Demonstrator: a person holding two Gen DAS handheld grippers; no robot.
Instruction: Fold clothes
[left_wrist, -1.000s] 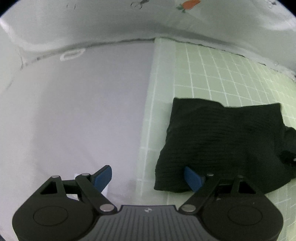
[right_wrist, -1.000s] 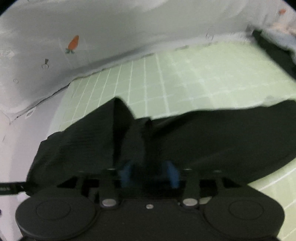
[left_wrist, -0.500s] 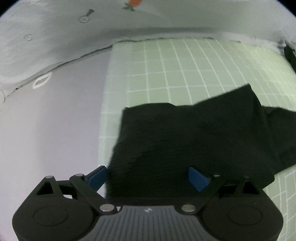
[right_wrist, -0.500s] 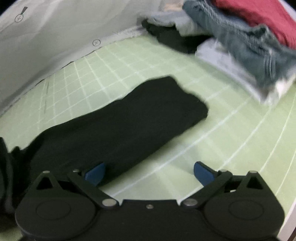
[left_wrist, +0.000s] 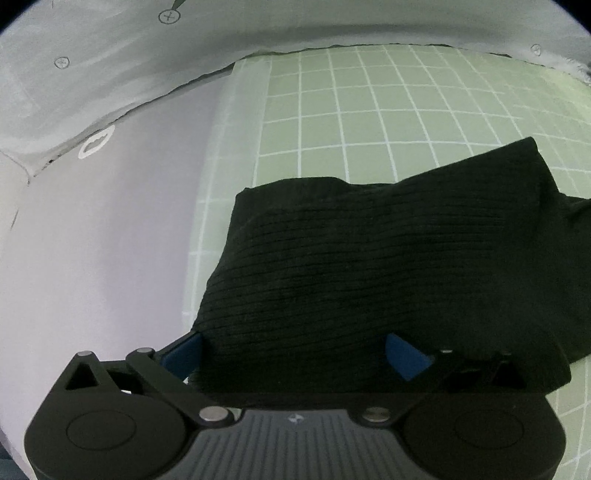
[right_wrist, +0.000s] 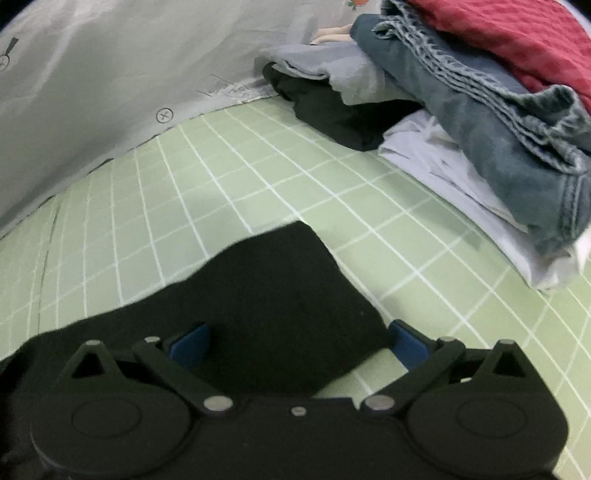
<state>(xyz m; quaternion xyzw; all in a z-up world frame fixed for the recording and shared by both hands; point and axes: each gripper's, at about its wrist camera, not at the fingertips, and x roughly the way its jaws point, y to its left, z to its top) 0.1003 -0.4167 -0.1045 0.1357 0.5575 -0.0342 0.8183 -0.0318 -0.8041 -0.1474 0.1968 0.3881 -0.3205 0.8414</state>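
- Folding proceeds on the black ribbed knit garment (left_wrist: 369, 266), which lies flat on the pale green mat with a white grid (left_wrist: 369, 110); one end sits beside the mat's left border, the other end reaches toward the stack of folded clothes (right_wrist: 480, 92).
- Left gripper (left_wrist: 293, 349): jaws spread wide, straddling the near edge at the garment's left end; the blue pads (left_wrist: 404, 354) show no fabric pinched.
- Right gripper (right_wrist: 299, 341): jaws spread wide over the garment's right end, nothing held; one pad sits over bare mat just past the corner.
- Judged step: seize both near corners for the next fold.
- Lower each gripper until one pad slides under all layers, then close; a partial bite would likely peel off the top layer only.
- Shift the right gripper inward so that both pads bracket cloth.
- Lift both ends evenly to avoid a skewed crease.
- Keep clear of the stack.
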